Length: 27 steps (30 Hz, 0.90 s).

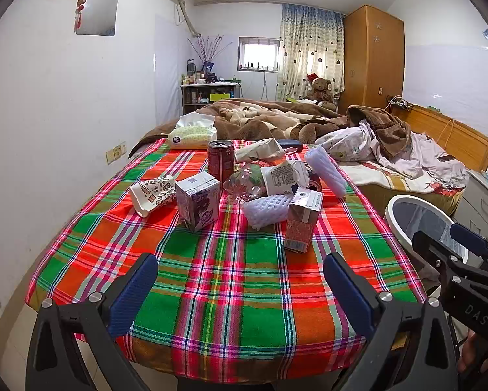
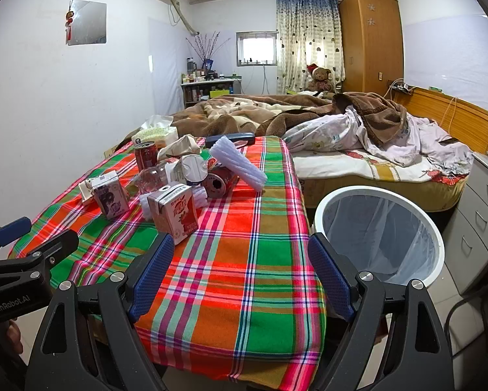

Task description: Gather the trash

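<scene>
Trash is piled on a table with a plaid cloth (image 1: pixel 230 267) (image 2: pixel 244 260). It includes a purple-white carton (image 1: pixel 198 202) (image 2: pixel 110 200), a red juice carton (image 1: pixel 302 221) (image 2: pixel 175 211), a red can (image 1: pixel 220 159) (image 2: pixel 145 154), a crushed clear bottle (image 1: pixel 244 182), foam sleeves (image 1: pixel 328 169) (image 2: pixel 239 161) and a crumpled paper cup (image 1: pixel 152 194). My left gripper (image 1: pixel 240 280) is open over the near cloth and holds nothing. My right gripper (image 2: pixel 240 260) is also open and empty, short of the red carton. A white bin (image 2: pixel 379 228) (image 1: pixel 423 224) with a clear liner stands right of the table.
Behind the table is an unmade bed (image 2: pixel 358 150) with a brown blanket and a tissue pack (image 1: pixel 193 133). Grey drawers (image 2: pixel 481 215) stand at the right, beside the bin. A wardrobe (image 1: pixel 372 55) and a shelf (image 1: pixel 208 94) line the far wall.
</scene>
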{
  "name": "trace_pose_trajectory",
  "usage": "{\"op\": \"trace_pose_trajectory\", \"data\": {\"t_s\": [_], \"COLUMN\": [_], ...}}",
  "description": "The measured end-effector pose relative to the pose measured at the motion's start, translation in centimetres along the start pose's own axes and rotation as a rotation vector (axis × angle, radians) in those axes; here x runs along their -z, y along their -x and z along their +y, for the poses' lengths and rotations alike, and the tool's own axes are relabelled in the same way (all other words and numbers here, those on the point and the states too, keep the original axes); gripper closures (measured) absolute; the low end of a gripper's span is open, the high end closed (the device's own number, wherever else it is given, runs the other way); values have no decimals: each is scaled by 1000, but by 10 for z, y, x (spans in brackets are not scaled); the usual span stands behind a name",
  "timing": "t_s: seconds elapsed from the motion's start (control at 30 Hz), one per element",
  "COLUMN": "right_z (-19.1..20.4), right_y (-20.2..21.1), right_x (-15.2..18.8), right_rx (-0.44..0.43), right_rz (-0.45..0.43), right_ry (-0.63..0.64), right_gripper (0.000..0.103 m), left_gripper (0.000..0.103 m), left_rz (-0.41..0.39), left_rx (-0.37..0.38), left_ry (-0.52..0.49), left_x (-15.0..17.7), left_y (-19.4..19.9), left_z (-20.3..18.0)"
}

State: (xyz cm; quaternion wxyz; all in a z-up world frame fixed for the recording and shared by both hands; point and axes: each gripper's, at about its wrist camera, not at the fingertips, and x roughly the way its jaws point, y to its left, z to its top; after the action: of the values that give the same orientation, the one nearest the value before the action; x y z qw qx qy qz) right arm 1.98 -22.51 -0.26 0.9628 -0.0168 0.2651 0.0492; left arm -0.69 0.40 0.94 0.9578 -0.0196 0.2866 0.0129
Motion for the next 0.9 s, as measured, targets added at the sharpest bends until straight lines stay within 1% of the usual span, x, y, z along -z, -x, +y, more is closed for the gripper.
{"op": "trace_pose_trajectory", "data": {"t_s": [0.9], "right_z": [2], "right_y": [2], "right_x": [-1], "right_rx": [8], "right_rz": [-6], "right_ry": [4], "right_gripper": [17], "left_gripper": [0], "left_rz": [-4], "left_rx": [0], "left_ry": [1], "left_x": [-1], "left_y": [-1], "left_z": [1]}}
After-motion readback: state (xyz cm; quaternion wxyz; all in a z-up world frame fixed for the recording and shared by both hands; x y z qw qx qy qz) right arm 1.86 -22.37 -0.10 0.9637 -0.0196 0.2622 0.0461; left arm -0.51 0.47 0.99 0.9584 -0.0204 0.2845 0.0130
